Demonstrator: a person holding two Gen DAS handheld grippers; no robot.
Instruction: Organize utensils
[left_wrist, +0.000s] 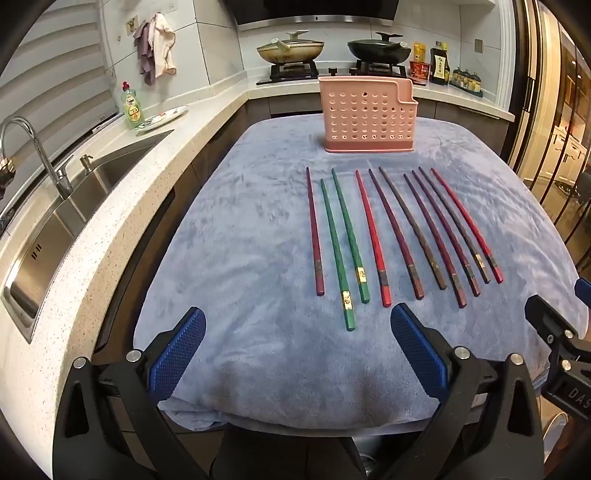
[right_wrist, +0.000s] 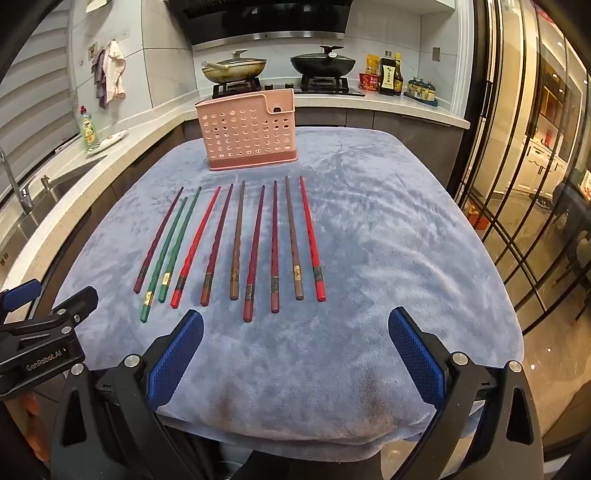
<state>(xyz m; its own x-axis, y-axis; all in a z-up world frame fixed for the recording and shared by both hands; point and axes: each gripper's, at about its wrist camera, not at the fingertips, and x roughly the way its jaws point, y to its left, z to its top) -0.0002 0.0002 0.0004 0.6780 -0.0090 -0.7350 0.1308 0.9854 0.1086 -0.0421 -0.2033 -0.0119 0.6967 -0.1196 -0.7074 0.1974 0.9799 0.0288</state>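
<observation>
Several chopsticks lie side by side on a blue towel (left_wrist: 258, 229) (right_wrist: 388, 258): two green ones (left_wrist: 338, 251) (right_wrist: 171, 251), bright red ones (left_wrist: 371, 236) (right_wrist: 311, 240) and dark maroon or brown ones (left_wrist: 424, 232) (right_wrist: 255, 251). Behind them a pink perforated utensil holder (left_wrist: 367, 114) (right_wrist: 247, 129) stands upright. My left gripper (left_wrist: 297, 328) hovers open over the towel's near edge, short of the green chopsticks' thick ends. My right gripper (right_wrist: 295, 328) is open too, near the thick ends of the maroon chopsticks. Nothing sits between either pair of blue pads.
A steel sink (left_wrist: 74, 206) with a tap (left_wrist: 26, 147) runs along the left counter, with a dish-soap bottle (left_wrist: 132, 107) and a plate (left_wrist: 162, 117). Two lidded pans (right_wrist: 234, 68) sit on the hob behind. Sauce bottles (right_wrist: 389, 75) stand right of it. Glass partition doors (right_wrist: 517, 184) close the right side.
</observation>
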